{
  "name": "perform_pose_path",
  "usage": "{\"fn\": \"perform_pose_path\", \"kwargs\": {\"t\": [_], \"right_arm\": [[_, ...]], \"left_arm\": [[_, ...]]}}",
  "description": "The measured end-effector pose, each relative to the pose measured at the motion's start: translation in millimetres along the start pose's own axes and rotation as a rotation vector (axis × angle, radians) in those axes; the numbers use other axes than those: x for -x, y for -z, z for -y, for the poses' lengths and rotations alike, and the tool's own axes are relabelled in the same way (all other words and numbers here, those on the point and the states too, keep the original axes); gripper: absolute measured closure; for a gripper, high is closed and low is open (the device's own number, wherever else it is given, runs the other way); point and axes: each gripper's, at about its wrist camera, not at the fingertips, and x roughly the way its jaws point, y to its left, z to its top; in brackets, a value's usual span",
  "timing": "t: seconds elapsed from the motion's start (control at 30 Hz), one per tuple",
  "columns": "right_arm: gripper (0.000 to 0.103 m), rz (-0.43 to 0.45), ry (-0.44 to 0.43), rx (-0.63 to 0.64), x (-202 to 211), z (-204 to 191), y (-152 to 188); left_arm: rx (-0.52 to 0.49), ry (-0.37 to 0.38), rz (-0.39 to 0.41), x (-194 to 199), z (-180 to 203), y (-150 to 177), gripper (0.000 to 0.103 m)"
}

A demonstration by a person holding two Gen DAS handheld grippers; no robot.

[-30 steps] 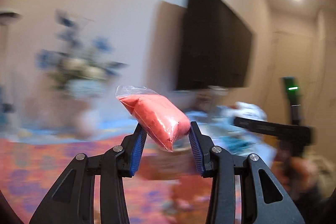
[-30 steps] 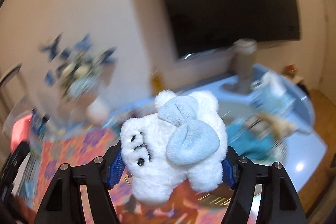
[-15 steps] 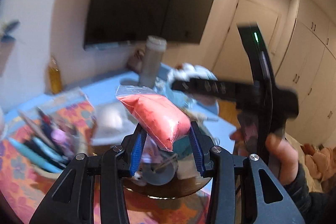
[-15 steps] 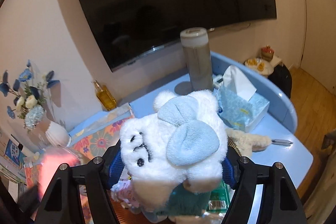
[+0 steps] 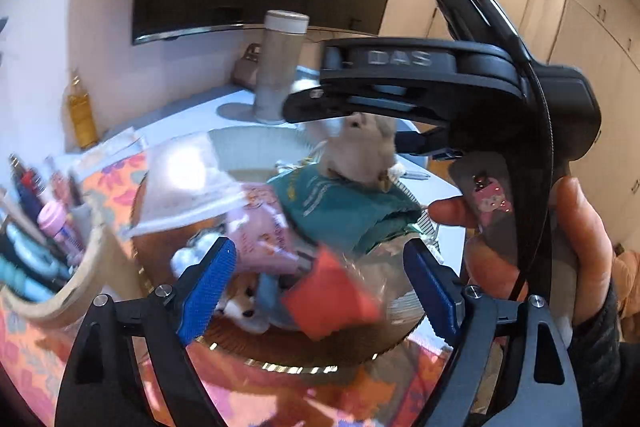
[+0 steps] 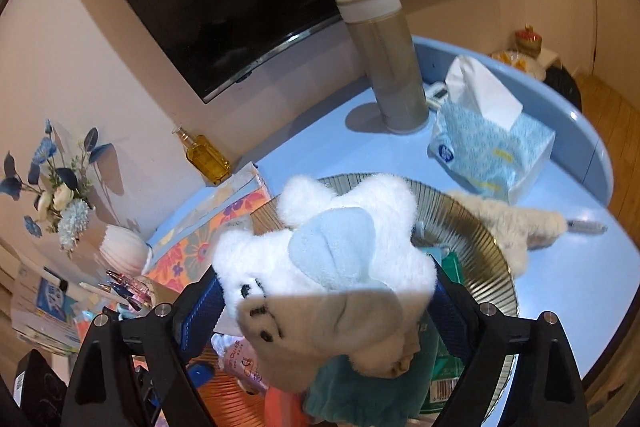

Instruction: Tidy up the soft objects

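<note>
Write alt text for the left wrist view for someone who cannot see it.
A red packet in clear plastic, blurred, drops between the opening blue pads of the left tool into a round ribbed basket already holding a teal cloth, a pink pouch and small plush toys. On the right, a hand holds the right tool over the basket.

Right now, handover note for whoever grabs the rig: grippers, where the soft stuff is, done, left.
Left gripper: jaws opening, pads clear of the red pouch, which is blurred between them, over the basket.
Right gripper: jaws opening, white plush between the fingers, above the basket; whether the pads grip it is unclear.
In the basket: teal cloth, pink packet, small fox-like plush. Beige plush lies over the rim.
Done: both items brought over the basket.
Left: confirm both land inside, tuck the beige plush in.
</note>
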Motion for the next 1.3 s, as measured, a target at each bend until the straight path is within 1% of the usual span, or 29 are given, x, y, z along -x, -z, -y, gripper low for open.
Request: {"fn": "perform_pose_path", "kwargs": {"t": [0.07, 0.13, 0.2, 0.27, 0.37, 0.43, 0.5, 0.57, 0.63, 0.67, 0.7, 0.8, 0.87, 0.9, 0.93, 0.97, 1.0, 1.03, 1.07, 1.1, 1.17, 1.2, 1.27, 1.3], "right_arm": [[0.010, -0.006, 0.003, 0.058, 2.9, -7.0, -0.3], [0.008, 0.046, 0.070, 0.131, 12.2, -19.0, 2.0], [0.000, 0.107, 0.129, 0.184, 21.0, -29.8, 4.4], [0.000, 0.141, 0.163, 0.210, 26.3, -35.6, 4.7], [0.000, 0.153, 0.177, 0.232, 31.8, -43.9, 3.5], [0.000, 0.158, 0.149, 0.217, 40.8, -47.8, 6.9], [0.000, 0.166, 0.075, 0.215, 53.4, -55.5, 17.1], [0.000, 0.171, 0.007, 0.242, 63.8, -70.0, 31.8], [0.000, 0.181, -0.118, 0.309, 73.7, -92.6, 53.4], [0.000, 0.174, -0.162, 0.336, 75.7, -102.5, 62.2], [0.000, 0.160, -0.217, 0.382, 77.6, -121.5, 75.0], [0.000, 0.155, -0.284, 0.492, 84.1, -169.4, 104.0], [0.000, 0.167, -0.311, 0.568, 89.8, -202.0, 126.4], [0.000, 0.174, -0.343, 0.601, 92.0, -217.3, 138.7], [0.000, 0.170, -0.385, 0.623, 92.2, -229.2, 151.1], [0.000, 0.156, -0.424, 0.640, 89.2, -238.8, 163.3], [0.000, 0.132, -0.453, 0.658, 82.9, -251.0, 177.9], [0.000, 0.121, -0.454, 0.668, 77.9, -257.6, 186.6], [0.000, 0.111, -0.438, 0.684, 67.5, -267.2, 199.2], [0.000, 0.114, -0.423, 0.685, 60.4, -272.2, 206.3], [0.000, 0.087, -0.378, 0.686, 39.2, -283.4, 219.3], [0.000, 0.065, -0.363, 0.669, 25.6, -286.5, 224.4], [0.000, 0.036, -0.365, 0.640, 6.6, -287.4, 228.8], [0.000, 0.025, -0.352, 0.625, -4.9, -287.9, 230.9]], "left_arm": [[0.031, -0.007, 0.006, 9.7, -6.5, 2.3, 0.018], [0.051, -0.012, 0.018, 20.9, -10.2, 5.8, 0.018], [0.057, -0.024, 0.031, 36.3, -11.0, 12.1, 0.018], [0.053, -0.041, 0.039, 46.7, -10.1, 16.3, 0.018], [0.027, -0.081, 0.055, 68.9, -8.0, 27.1, 0.018], [0.013, -0.115, 0.062, 85.4, -8.9, 36.0, 0.018], [0.006, -0.147, 0.074, 98.1, -11.8, 43.7, 0.018], [0.027, -0.178, 0.095, 119.0, -18.9, 55.0, 0.018], [0.069, -0.199, 0.121, 141.9, -28.1, 67.1, 0.018], [0.096, -0.211, 0.130, 151.7, -34.6, 71.1, 0.017], [0.126, -0.228, 0.132, 161.0, -41.9, 73.8, 0.017], [0.176, -0.288, 0.156, 185.3, -55.3, 79.5, 0.017], [0.198, -0.352, 0.205, 210.4, -64.0, 85.9, 0.015], [0.220, -0.392, 0.237, 225.2, -70.6, 91.4, 0.013], [0.244, -0.425, 0.257, 234.7, -76.3, 96.5, 0.004], [0.295, -0.489, 0.286, 247.3, -86.5, 105.5, 0.001], [0.333, -0.536, 0.305, 255.4, -94.4, 113.0, 0.001], [0.381, -0.593, 0.316, 265.5, -107.9, 125.0, 0.001], [0.411, -0.627, 0.310, 270.2, -118.5, 134.0, 0.001], [0.430, -0.681, 0.281, 271.3, -130.2, 144.1, 0.001], [0.455, -0.755, 0.260, 272.5, -147.5, 160.6, 0.001], [0.466, -0.775, 0.256, 273.8, -155.0, 167.7, 0.001], [0.498, -0.804, 0.239, 274.3, -171.9, 185.0, 0.001], [0.509, -0.813, 0.227, 271.3, -179.5, 191.9, 0.001]]}}
